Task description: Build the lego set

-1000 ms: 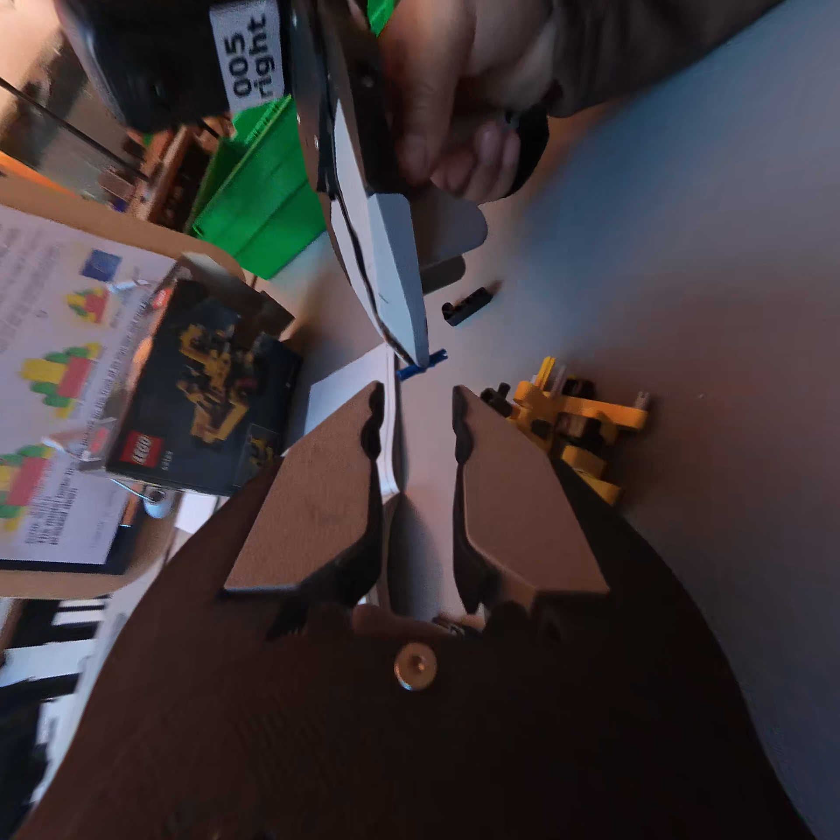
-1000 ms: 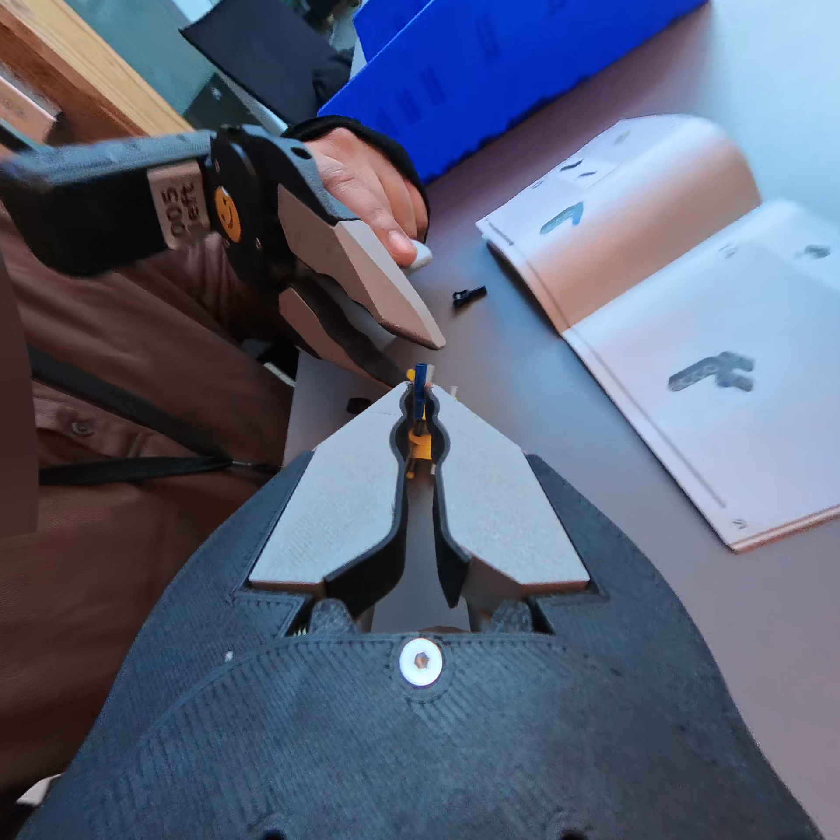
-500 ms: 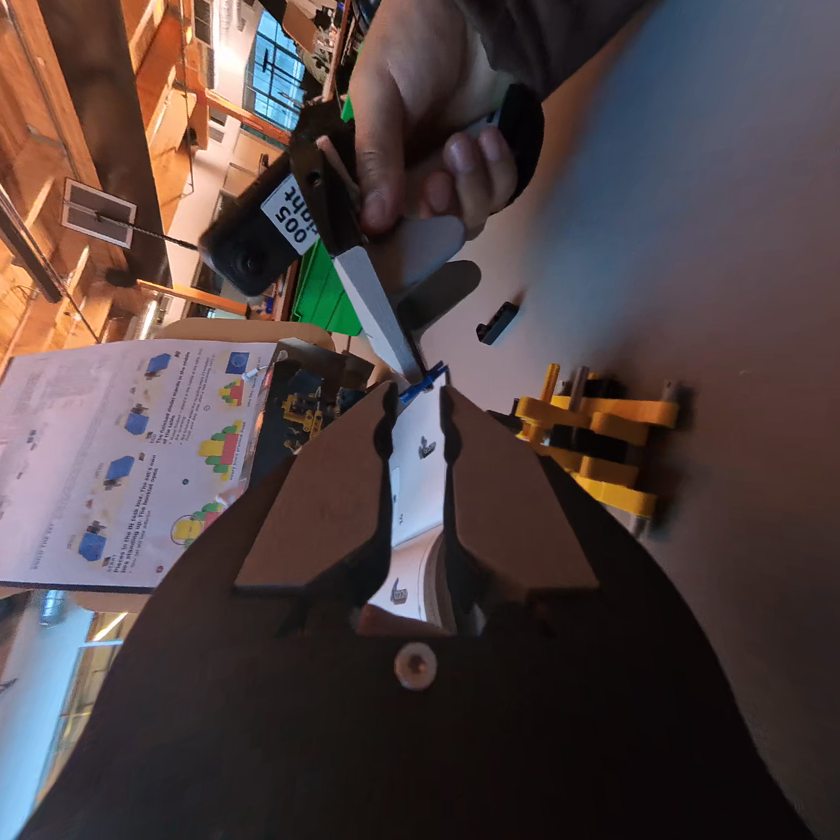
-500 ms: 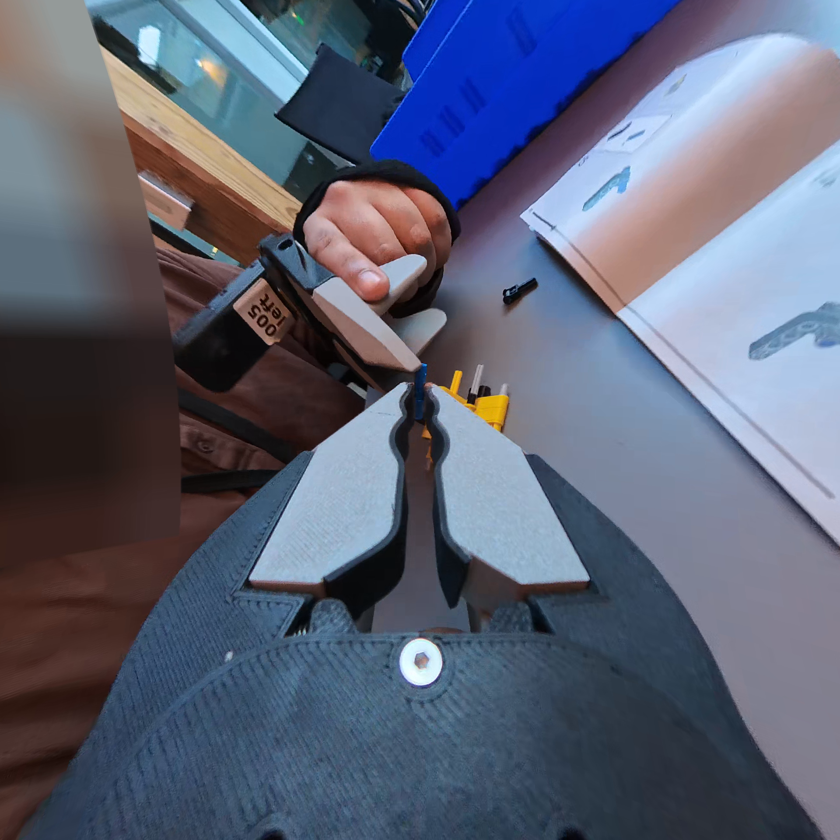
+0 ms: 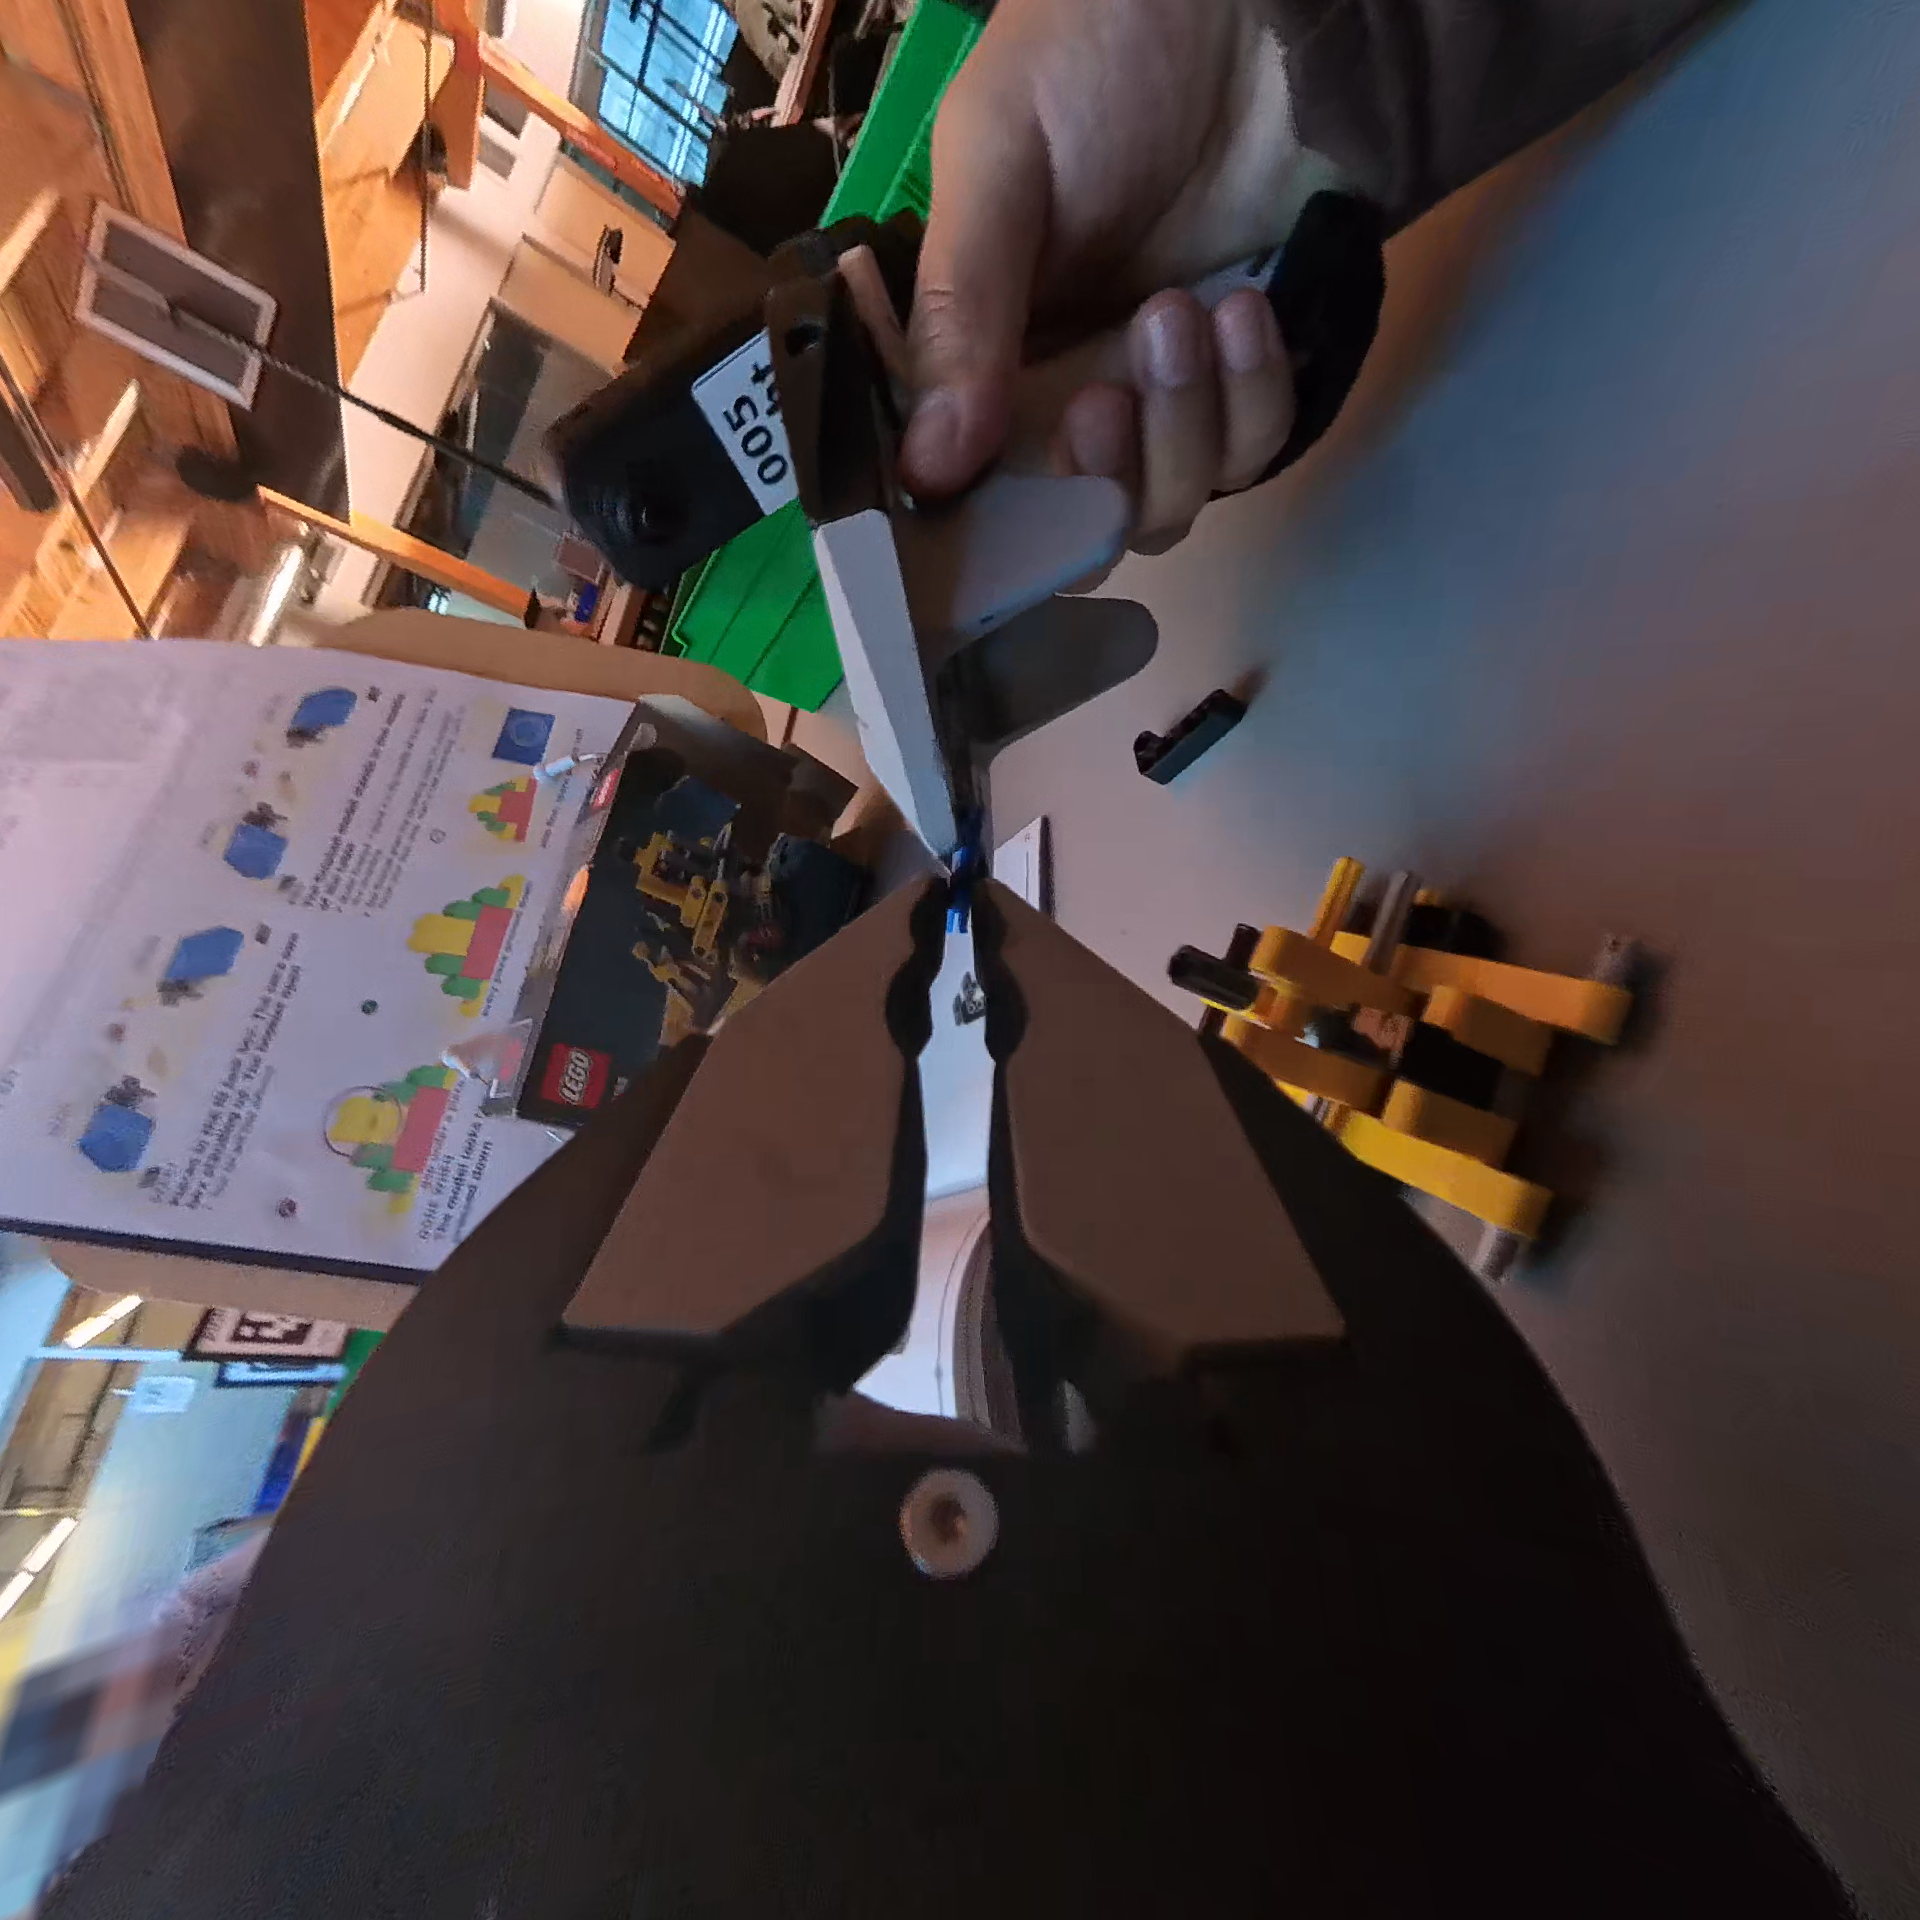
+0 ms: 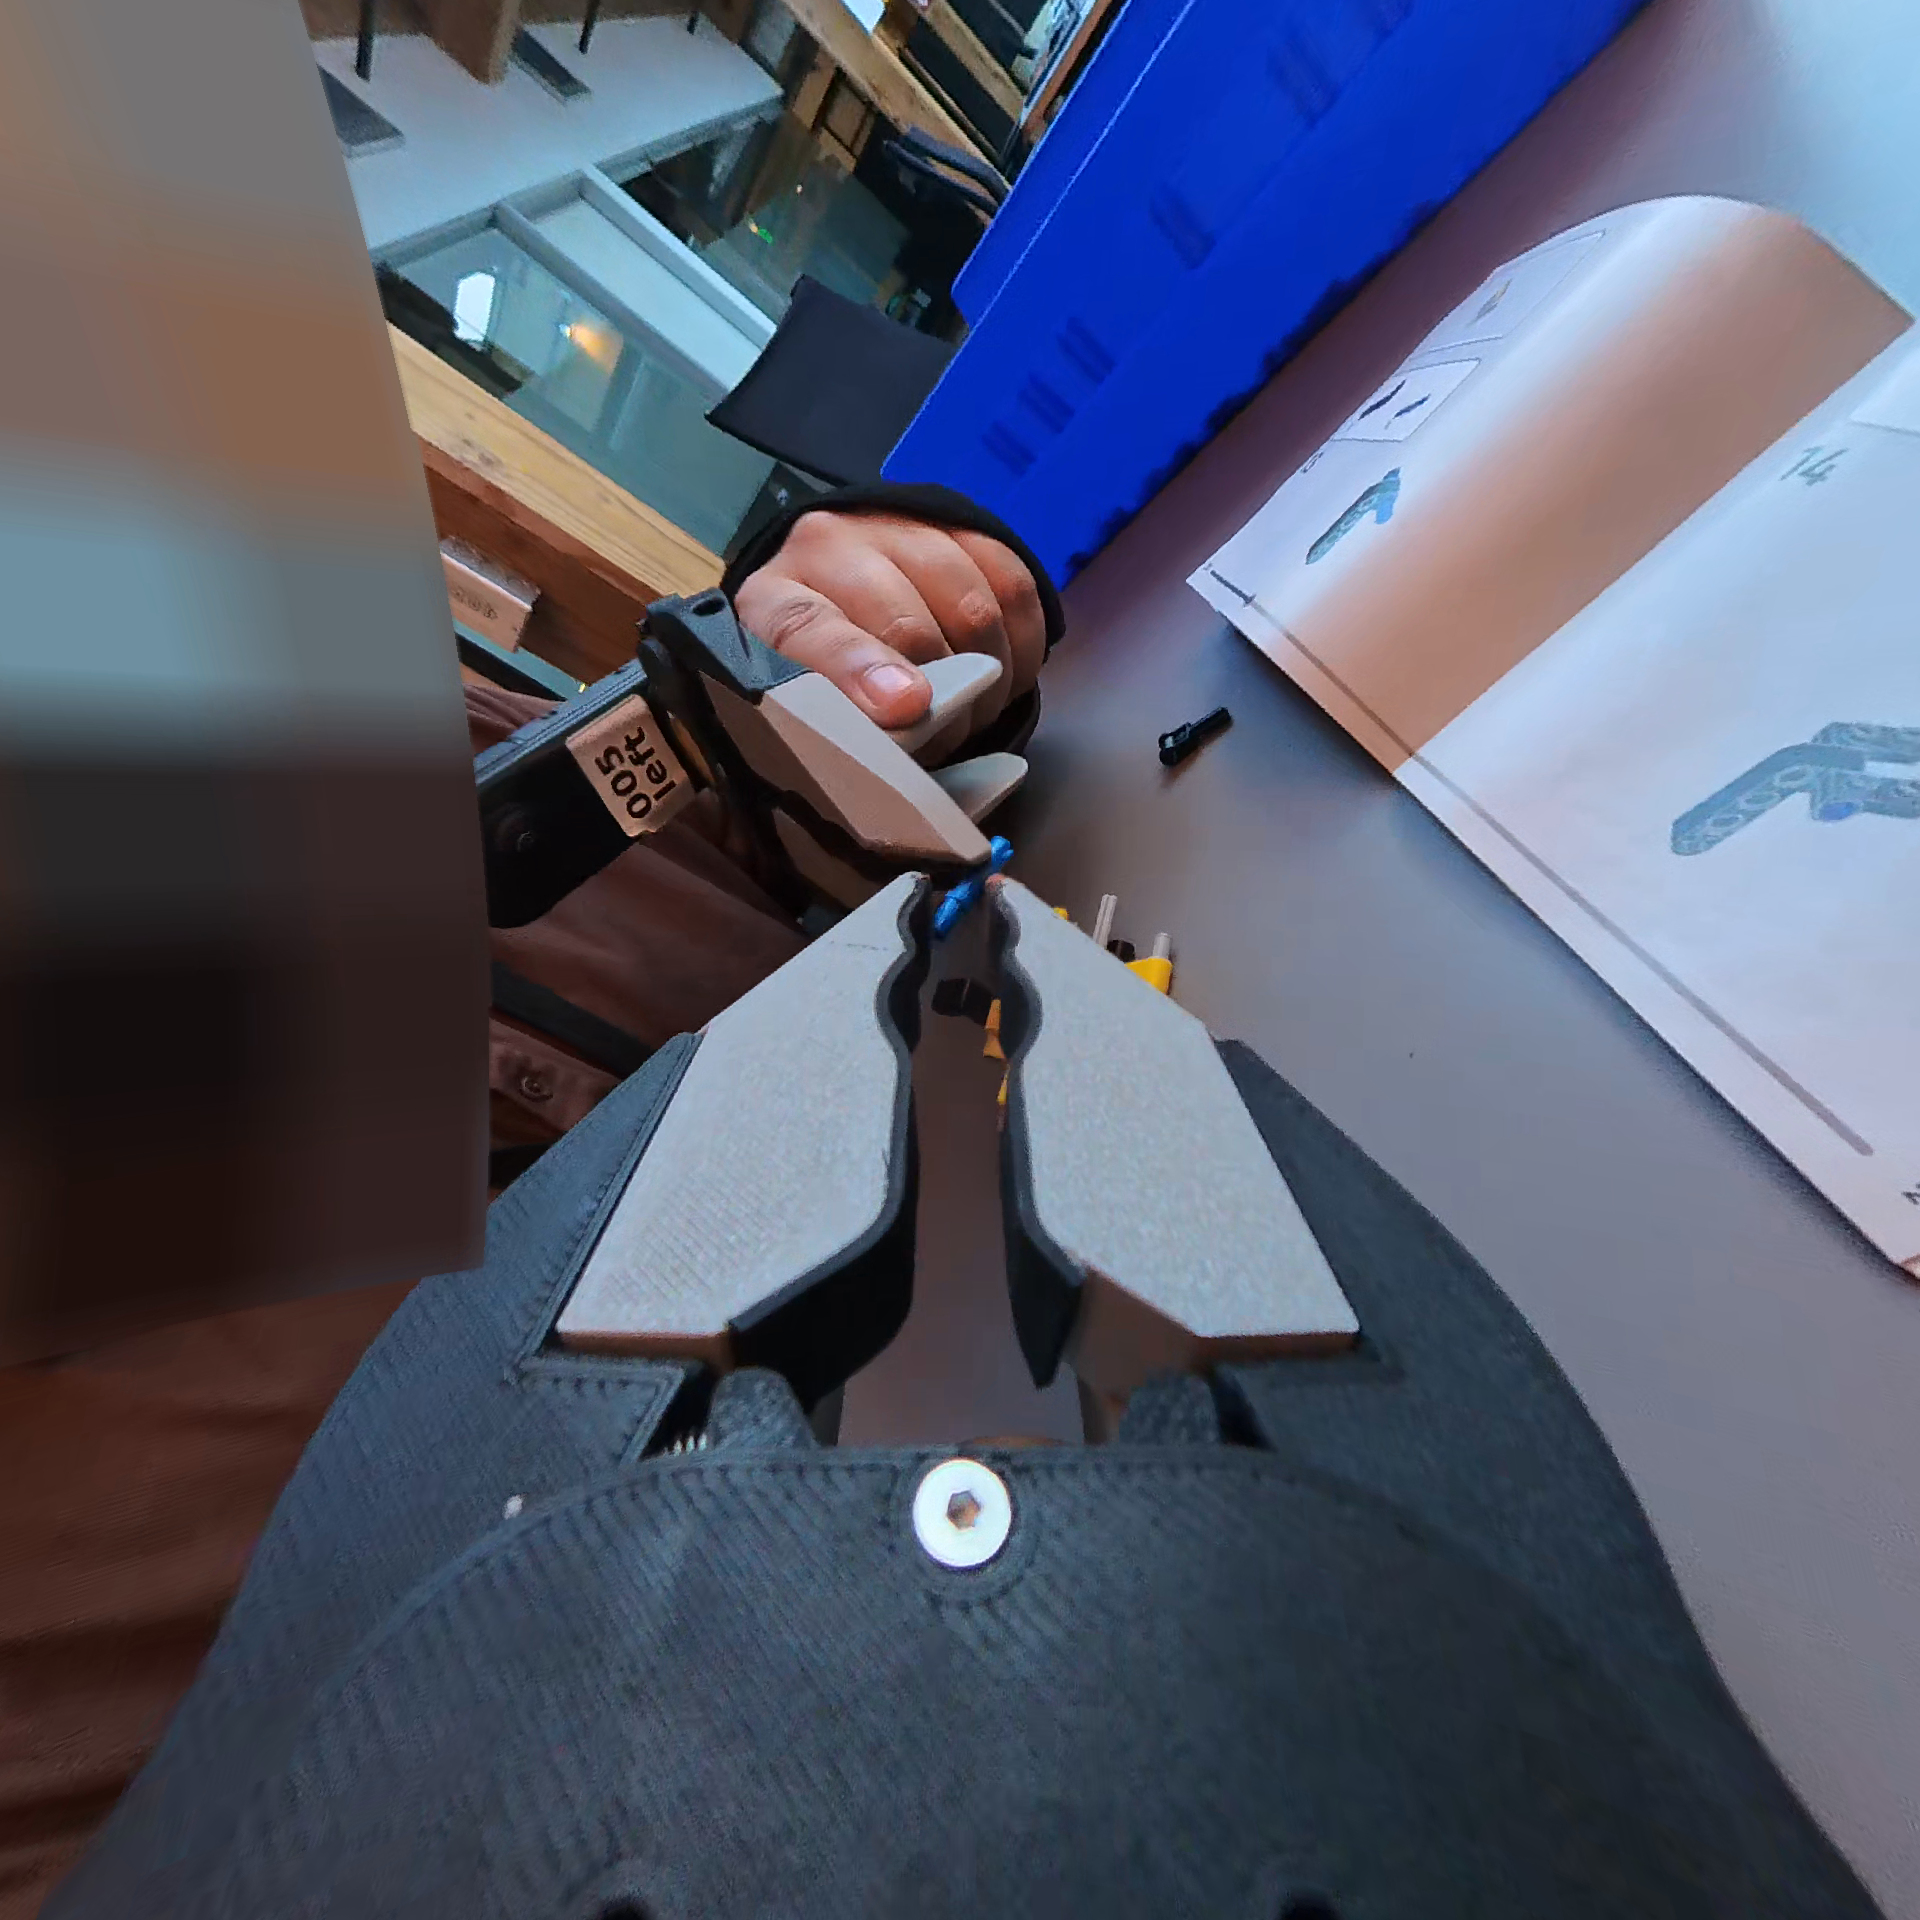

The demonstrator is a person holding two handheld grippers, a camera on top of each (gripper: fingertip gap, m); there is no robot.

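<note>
Two grippers now meet tip to tip on the blue pin (image 6: 971, 883), in the air just above and beside the yellow assembly (image 5: 1403, 1060); a second ago only the right gripper (image 6: 961, 888) had it, upright between its tips, with the left gripper (image 5: 956, 904) spread wide and off to the side; since then the left has swung in and narrowed; its fingers are now pinched onto the pin's end; pin has gone from upright to tilted across the right tips; right fingers look a touch wider than before, cannot tell if they still grasp or have let go; reads as a hand-over, right to left, mid-transfer; likely a regrip so the pin can be pushed into the assembly; assembly sits untouched on the table (image 5: 1662, 623); loose black pin (image 6: 1193, 734) lies on the table beyond the assembly, apart from it; instruction booklet (image 6: 1662, 675) lies open farther out past the assembly; set box (image 5: 675, 935) stands well apart from it; risk: tiny pin drops if the right releases before the left grips it firmly.
</note>
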